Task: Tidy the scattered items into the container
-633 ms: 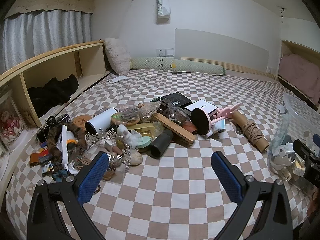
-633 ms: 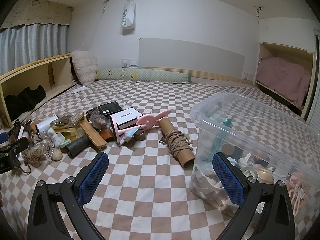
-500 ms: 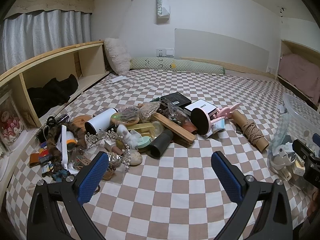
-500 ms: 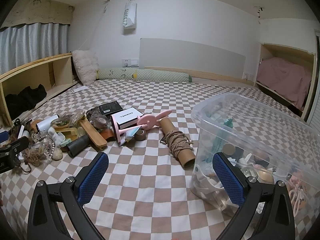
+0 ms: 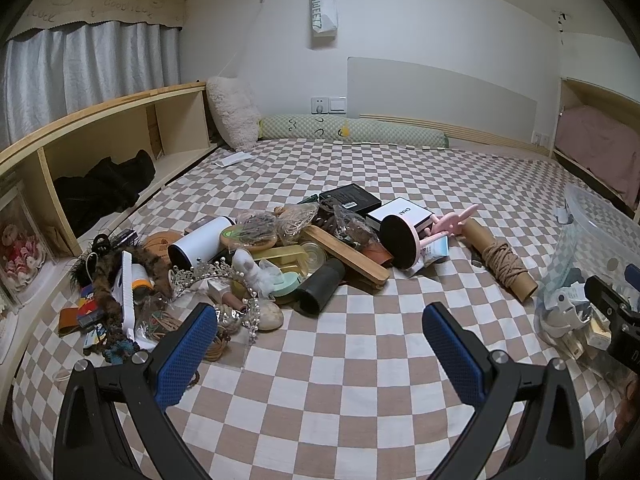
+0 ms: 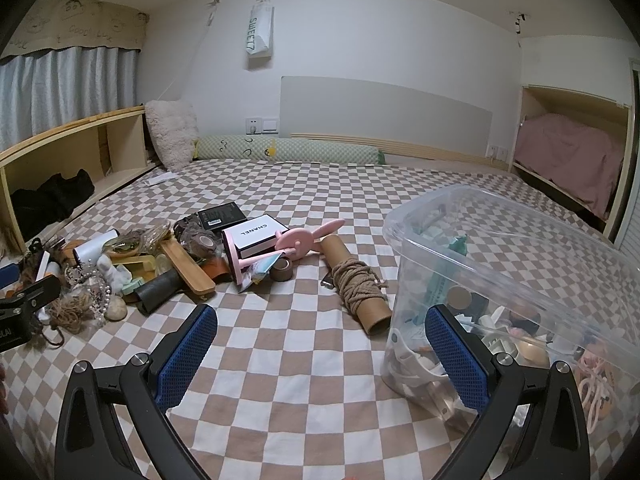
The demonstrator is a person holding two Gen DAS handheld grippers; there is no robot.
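A pile of scattered items lies on the checkered bed: a black tube [image 5: 318,288], a wooden box [image 5: 344,254], a white cylinder [image 5: 198,242], a tiara [image 5: 208,276], a pink round mirror [image 5: 402,242] and a cardboard tube wound with rope [image 5: 500,260]. The clear plastic container [image 6: 520,280] stands at the right, holding several items. My left gripper [image 5: 318,334] is open and empty, hovering in front of the pile. My right gripper [image 6: 318,334] is open and empty, between the rope tube [image 6: 358,284] and the container.
A wooden shelf [image 5: 100,152] with dark clothes runs along the left side. A fluffy pillow [image 5: 234,118] and a green bolster [image 5: 352,136] lie at the head of the bed. A white Chanel box [image 6: 256,234] and a black box [image 6: 222,216] sit behind the pile.
Both views have shifted only very slightly; the right gripper drifted a little. Nothing was taken hold of or let go.
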